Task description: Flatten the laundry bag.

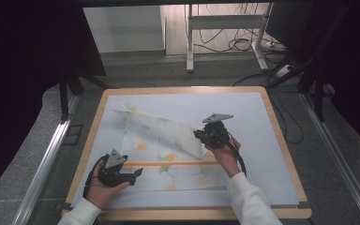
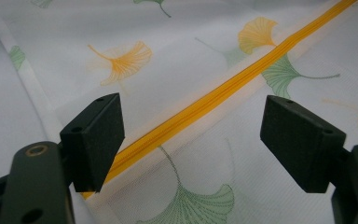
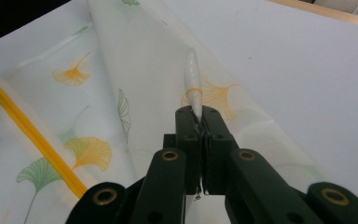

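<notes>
Black pads of my left gripper [image 2: 191, 144] gape wide over the zipper [image 2: 223, 91]; my right gripper [image 3: 199, 122] pinches the bag's [image 1: 164, 136] folded corner beyond the zipper.

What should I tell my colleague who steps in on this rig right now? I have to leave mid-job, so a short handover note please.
Right gripper: shut on a pinched corner of the mesh bag, holding that part lifted and folded over toward the far left of the table.
Left gripper: open, jaws either side of the orange zipper near the bag's near left edge, not gripping.
Bag: white mesh with ginkgo leaf print, on the pale sheet covering the table.
Done: one corner raised and partly folded across.
Left: probably lay the fold down and flatten it; the left gripper could steady the zipper side.
</notes>
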`<state>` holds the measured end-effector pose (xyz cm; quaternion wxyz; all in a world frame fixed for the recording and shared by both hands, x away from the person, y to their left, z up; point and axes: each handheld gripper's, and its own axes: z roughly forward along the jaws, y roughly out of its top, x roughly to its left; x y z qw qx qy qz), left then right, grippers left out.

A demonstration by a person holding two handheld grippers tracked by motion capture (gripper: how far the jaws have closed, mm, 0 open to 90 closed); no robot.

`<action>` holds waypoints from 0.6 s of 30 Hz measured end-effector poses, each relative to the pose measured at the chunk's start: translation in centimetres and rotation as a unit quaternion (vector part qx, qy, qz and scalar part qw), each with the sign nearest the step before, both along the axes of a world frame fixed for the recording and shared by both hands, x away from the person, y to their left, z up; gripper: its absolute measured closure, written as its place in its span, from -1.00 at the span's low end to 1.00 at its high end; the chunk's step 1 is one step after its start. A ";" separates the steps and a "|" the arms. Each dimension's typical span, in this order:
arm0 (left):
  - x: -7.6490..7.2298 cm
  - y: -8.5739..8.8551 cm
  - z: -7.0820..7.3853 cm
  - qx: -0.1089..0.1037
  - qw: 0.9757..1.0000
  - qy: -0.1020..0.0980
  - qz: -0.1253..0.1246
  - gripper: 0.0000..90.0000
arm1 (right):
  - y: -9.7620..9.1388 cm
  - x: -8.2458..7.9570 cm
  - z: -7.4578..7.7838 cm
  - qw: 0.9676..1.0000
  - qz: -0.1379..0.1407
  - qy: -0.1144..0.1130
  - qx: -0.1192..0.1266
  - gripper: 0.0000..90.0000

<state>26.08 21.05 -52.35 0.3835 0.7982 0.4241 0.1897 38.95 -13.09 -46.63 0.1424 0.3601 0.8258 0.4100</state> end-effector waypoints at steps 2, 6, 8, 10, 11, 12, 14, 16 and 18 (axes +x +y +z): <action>0.0 0.0 0.0 0.000 1.000 0.000 0.000 -0.52 | -0.2 0.1 0.0 1.000 -0.004 0.003 0.001 0.92; 0.0 0.0 0.0 0.001 1.000 0.000 -0.001 -0.52 | -0.7 0.3 0.0 1.000 -0.012 0.001 0.004 0.92; 0.0 0.0 0.0 0.002 1.000 0.000 -0.001 -0.52 | -0.9 0.4 0.0 1.000 -0.016 0.001 0.007 0.92; 0.0 0.0 0.0 0.001 1.000 -0.001 0.000 -0.52 | -1.1 0.5 0.0 1.000 -0.019 0.001 0.009 0.92; 0.0 -0.1 0.0 0.001 1.000 -0.001 0.001 -0.53 | -1.2 0.6 0.0 1.000 -0.020 0.000 0.011 0.92; 0.0 -0.1 0.0 0.001 1.000 -0.001 0.000 -0.53 | -1.3 0.6 0.0 1.000 -0.021 -0.002 0.012 0.92; 0.0 -0.1 0.0 0.002 1.000 -0.001 0.000 -0.53 | -1.4 0.7 0.0 1.000 -0.023 -0.002 0.012 0.92; 0.0 -0.1 0.0 0.002 1.000 -0.001 -0.001 -0.53 | -1.4 0.7 0.0 1.000 -0.026 0.000 0.014 0.92; 0.0 0.0 0.0 0.001 1.000 -0.001 0.000 -0.53 | -1.5 0.8 0.0 1.000 -0.027 -0.002 0.015 0.92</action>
